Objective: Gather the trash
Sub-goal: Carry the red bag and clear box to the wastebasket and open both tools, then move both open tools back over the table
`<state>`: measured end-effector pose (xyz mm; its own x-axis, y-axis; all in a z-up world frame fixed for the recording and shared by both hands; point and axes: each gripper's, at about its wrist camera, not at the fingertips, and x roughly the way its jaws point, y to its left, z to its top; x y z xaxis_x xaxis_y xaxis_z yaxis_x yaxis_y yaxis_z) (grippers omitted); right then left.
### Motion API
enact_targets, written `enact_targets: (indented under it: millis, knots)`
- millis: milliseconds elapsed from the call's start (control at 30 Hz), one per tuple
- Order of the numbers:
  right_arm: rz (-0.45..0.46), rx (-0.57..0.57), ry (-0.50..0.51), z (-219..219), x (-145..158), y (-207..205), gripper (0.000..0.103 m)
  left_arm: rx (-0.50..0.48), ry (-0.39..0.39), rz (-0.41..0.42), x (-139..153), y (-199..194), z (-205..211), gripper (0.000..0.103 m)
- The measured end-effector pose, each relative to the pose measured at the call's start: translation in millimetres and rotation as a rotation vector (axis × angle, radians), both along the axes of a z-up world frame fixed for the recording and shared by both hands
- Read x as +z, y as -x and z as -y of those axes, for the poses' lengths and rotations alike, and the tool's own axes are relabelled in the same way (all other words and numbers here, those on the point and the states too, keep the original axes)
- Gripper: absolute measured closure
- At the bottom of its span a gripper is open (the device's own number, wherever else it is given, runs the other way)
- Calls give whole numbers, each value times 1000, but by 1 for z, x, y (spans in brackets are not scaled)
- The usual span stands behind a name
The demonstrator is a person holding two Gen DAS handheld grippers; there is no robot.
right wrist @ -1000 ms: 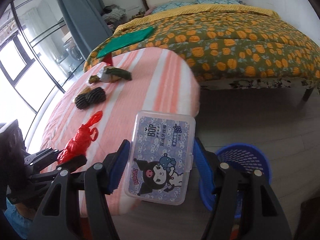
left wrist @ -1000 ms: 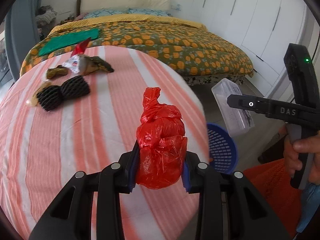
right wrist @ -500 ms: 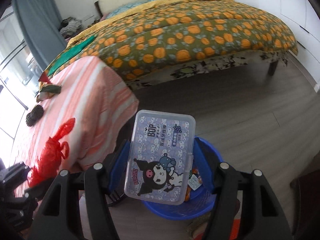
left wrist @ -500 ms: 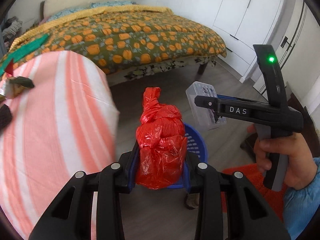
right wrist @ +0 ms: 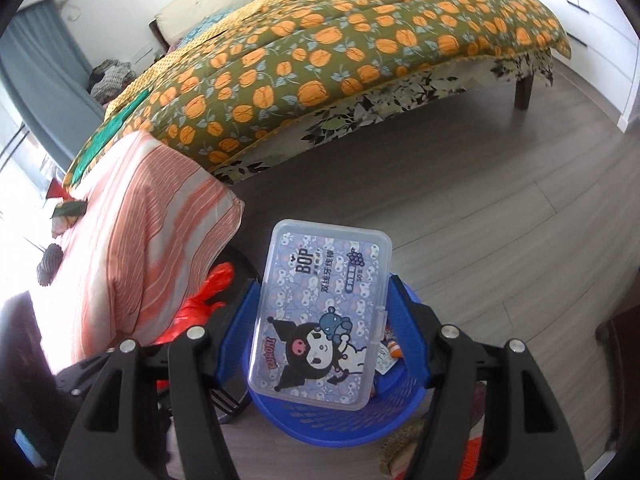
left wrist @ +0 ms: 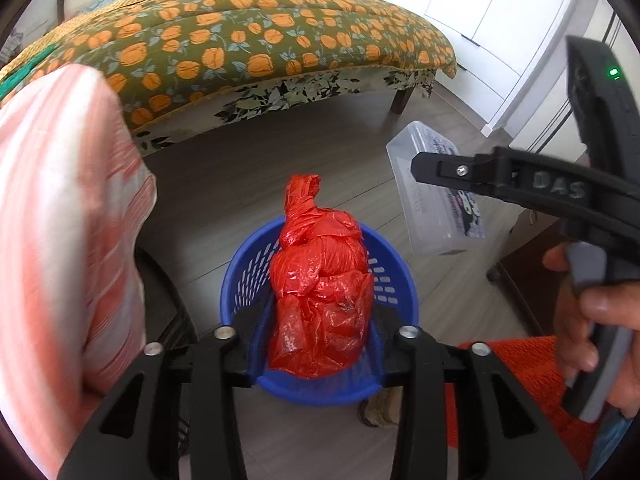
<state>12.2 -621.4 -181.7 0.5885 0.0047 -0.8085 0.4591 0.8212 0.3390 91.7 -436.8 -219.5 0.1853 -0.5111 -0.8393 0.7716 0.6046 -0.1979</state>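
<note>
My left gripper (left wrist: 318,328) is shut on a knotted red plastic bag (left wrist: 320,284) and holds it over the blue basket (left wrist: 396,276) on the floor. My right gripper (right wrist: 322,332) is shut on a clear plastic floss box (right wrist: 320,312) with a cartoon label, also above the blue basket (right wrist: 332,424), which holds some small wrappers. The box and the right gripper show in the left wrist view (left wrist: 432,196), to the right of the bag. The red bag shows in the right wrist view (right wrist: 196,308) at the left.
A table with an orange-striped cloth (right wrist: 132,240) stands left of the basket, with a black mesh piece (right wrist: 50,262) and wrappers (right wrist: 66,214) on it. A bed with an orange-patterned cover (left wrist: 240,44) lies behind. An orange mat (left wrist: 516,364) lies on the wooden floor at right.
Both grippers have swung from the table to above the blue basket, each still holding its item. The basket is now closer and directly below them.
</note>
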Motion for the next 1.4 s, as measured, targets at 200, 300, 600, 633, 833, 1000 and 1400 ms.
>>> enact_targets:
  millis: [200, 300, 600, 633, 833, 1000, 1400]
  knots:
    - [49, -67, -14, 13, 5, 8, 15, 33, -12, 18, 1, -6, 2, 31]
    - [69, -81, 11, 15, 13, 12, 15, 38, 45, 49, 27, -2, -15, 23]
    - [131, -23, 129, -24, 40, 1, 14, 102, 127, 162, 86, 10, -107, 10]
    - [139, -10, 152, -31, 42, -1, 14, 126, 117, 174, 86, 8, -122, 10]
    - [225, 184, 304, -104, 59, -20, 10, 280, 55, 186, 80, -15, -207, 10]
    - [203, 393, 377, -182, 53, -41, 10, 417, 32, 188, 76, -37, -286, 10]
    - [96, 624, 351, -325, 49, -101, 10, 511, -87, 205, 67, -74, -397, 9]
